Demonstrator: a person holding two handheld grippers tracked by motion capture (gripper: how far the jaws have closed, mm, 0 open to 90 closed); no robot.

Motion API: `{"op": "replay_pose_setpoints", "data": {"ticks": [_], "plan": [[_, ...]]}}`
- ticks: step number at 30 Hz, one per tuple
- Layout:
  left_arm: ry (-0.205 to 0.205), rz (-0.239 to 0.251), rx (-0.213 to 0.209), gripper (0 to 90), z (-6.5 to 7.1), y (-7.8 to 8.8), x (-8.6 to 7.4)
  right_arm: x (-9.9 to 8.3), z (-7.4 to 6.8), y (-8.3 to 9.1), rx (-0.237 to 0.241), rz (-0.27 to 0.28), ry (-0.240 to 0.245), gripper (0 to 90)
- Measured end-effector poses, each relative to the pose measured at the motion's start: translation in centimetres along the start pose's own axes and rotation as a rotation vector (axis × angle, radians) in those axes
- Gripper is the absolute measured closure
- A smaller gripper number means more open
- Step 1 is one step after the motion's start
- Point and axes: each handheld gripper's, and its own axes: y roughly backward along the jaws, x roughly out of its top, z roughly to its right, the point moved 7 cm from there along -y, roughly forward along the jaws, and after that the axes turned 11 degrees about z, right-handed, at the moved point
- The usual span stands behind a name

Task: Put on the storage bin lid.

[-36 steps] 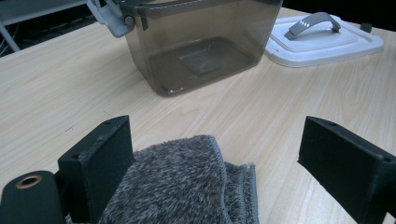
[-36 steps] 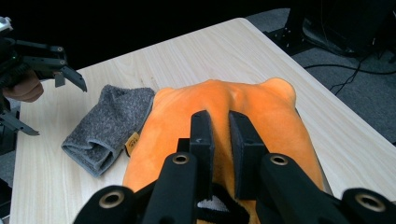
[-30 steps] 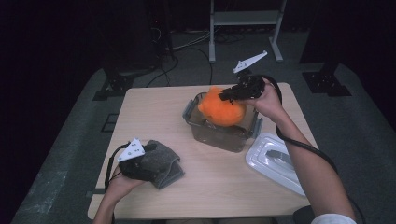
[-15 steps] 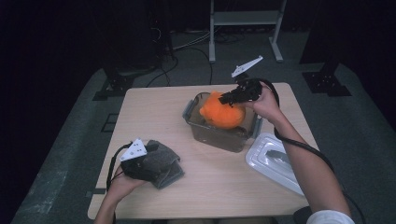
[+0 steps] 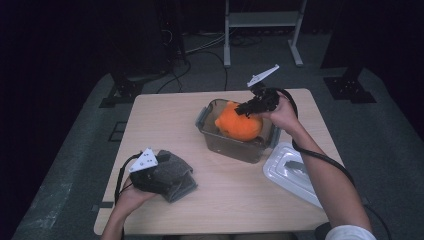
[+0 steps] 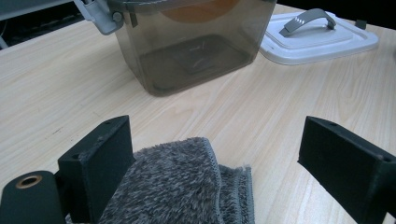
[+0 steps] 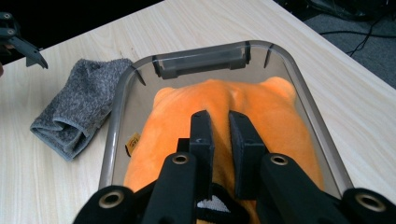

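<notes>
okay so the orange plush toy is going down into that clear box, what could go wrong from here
The right gripper pinches only a small fold of the orange plush toy, so the fabric may slip free early. The toy nearly spans the clear box, so it could catch on the rim and sit proud, which might keep the white lid from closing. Pushing down could also slide or tip the box, since the left gripper is at the grey towel, not steadying it.

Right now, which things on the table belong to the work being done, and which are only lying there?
In the work:
- orange soft toy, pinched by the right gripper
- clear box, toy going in
- grey towel, between the open left gripper

Lying there:
- white lid, beside the box
</notes>
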Motion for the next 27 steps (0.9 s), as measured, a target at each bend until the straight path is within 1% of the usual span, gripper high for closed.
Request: {"op": "replay_pose_setpoints", "data": {"ticks": [9,10,17,22,27], "plan": [[0.000,0.001,0.001,9.1,-0.1,0.1,0.0,-0.9,-0.1,-1.1,0.006,-0.026,-0.009,80.2],[-0.002,0.001,0.001,9.1,-0.1,0.1,0.0,-1.0,-0.1,-1.2,0.008,-0.031,-0.003,80.2],[-0.003,-0.001,0.002,9.1,0.0,0.1,0.0,-1.4,-0.1,-1.9,0.017,-0.045,-0.006,80.2],[-0.004,-0.002,0.002,9.1,-0.1,0.1,0.0,-1.9,-0.3,-2.5,0.023,-0.061,-0.024,80.2],[-0.001,0.000,0.004,9.1,-0.1,0.2,0.0,-2.2,-0.3,-3.0,0.027,-0.076,-0.020,80.1]]}}
